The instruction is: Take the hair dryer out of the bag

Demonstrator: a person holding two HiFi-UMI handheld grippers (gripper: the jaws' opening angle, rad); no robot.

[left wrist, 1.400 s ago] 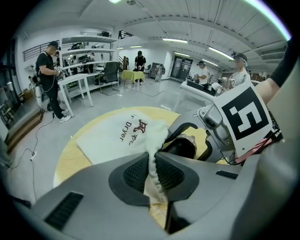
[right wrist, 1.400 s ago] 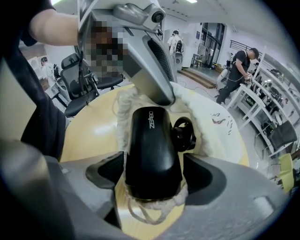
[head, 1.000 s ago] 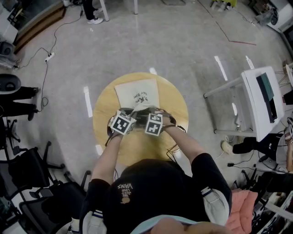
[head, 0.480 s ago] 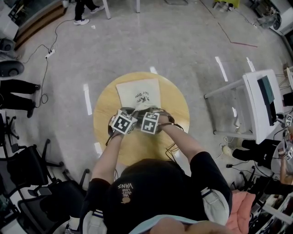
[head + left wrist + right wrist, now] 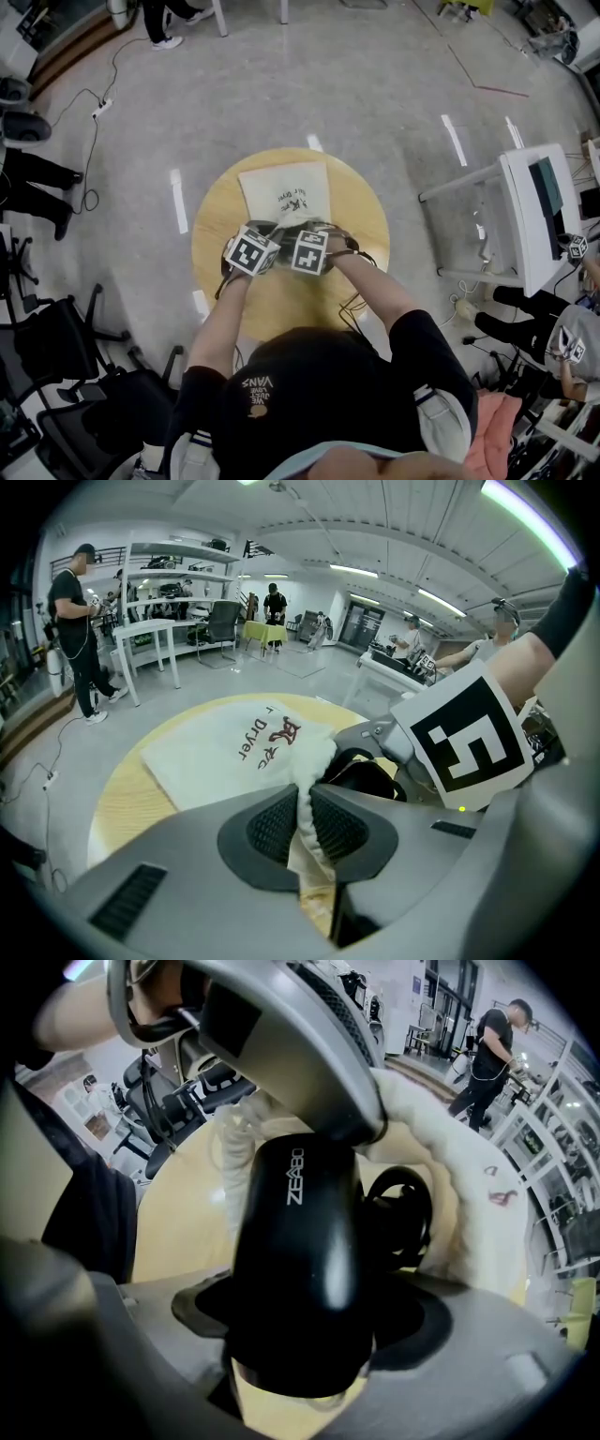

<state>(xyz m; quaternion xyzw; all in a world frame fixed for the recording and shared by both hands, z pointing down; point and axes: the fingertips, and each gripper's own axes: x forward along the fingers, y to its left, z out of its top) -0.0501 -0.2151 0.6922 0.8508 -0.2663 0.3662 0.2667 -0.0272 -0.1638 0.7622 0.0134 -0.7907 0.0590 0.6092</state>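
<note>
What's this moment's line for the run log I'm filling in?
left gripper: shut on bag | right gripper: shut on hair dryer | hair dryer: at bag mouth

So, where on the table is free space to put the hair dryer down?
Free: wood left and right of the bag, and the table's near edge. Crowded: the middle, where left gripper and right gripper meet the bag's mouth.

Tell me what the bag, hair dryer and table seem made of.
The bag: off-white cloth, matte; it bunches softly where pinched. The hair dryer: probably black plastic, glossy; a sharp highlight runs along it. The table: pale wood or wood-look laminate; faint streaks like grain.
</note>
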